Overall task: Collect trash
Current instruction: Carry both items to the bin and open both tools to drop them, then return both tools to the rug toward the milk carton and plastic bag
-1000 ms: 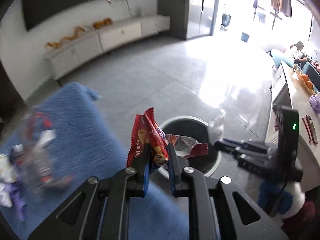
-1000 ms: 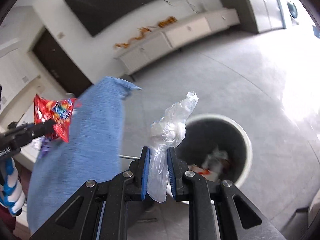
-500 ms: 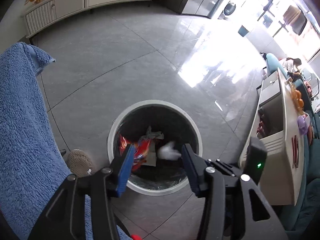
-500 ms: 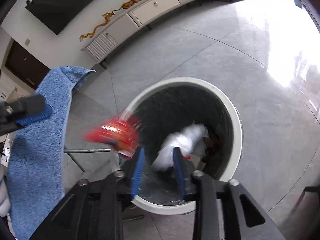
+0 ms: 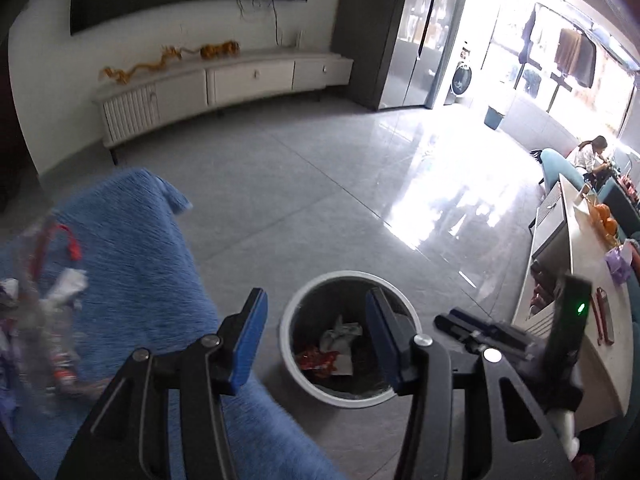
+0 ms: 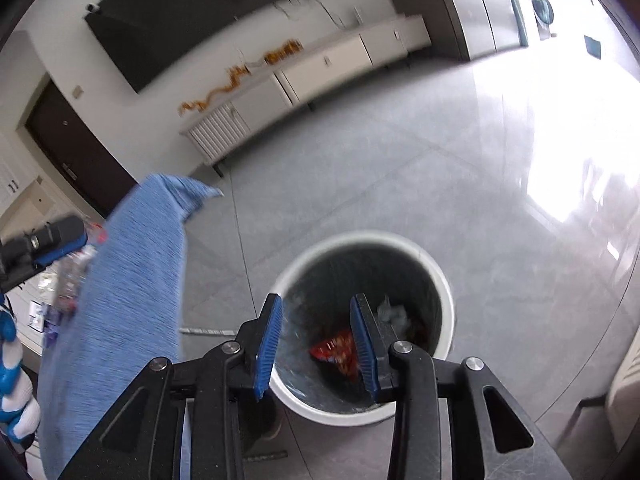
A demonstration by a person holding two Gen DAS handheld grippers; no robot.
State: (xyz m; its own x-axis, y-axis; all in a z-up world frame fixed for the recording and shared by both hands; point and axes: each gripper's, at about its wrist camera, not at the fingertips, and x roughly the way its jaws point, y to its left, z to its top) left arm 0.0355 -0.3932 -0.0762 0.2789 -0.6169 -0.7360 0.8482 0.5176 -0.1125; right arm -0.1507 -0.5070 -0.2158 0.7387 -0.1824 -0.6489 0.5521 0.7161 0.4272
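Note:
A round white-rimmed trash bin (image 5: 290, 312) stands on the grey floor; it also shows in the right wrist view (image 6: 448, 292). Inside lie a red snack wrapper (image 5: 318, 360) (image 6: 336, 352) and crumpled clear plastic (image 5: 340, 334) (image 6: 394, 314). My left gripper (image 5: 316, 340) is open and empty above and before the bin. My right gripper (image 6: 316, 340) is open and empty over the bin's near side. More trash, blurred wrappers and clear plastic (image 5: 40, 312), lies on the blue cloth (image 5: 132, 264) at the left.
The blue cloth (image 6: 128, 280) covers a table to the left of the bin. A white counter (image 5: 588, 320) with oranges runs along the right. A low white TV cabinet (image 5: 224, 84) lines the far wall. A person (image 5: 592, 156) sits far right.
Both grippers have opened: the red wrapper and the clear plastic have dropped into the bin. Both grippers have since lifted and tilted up away from the bin.

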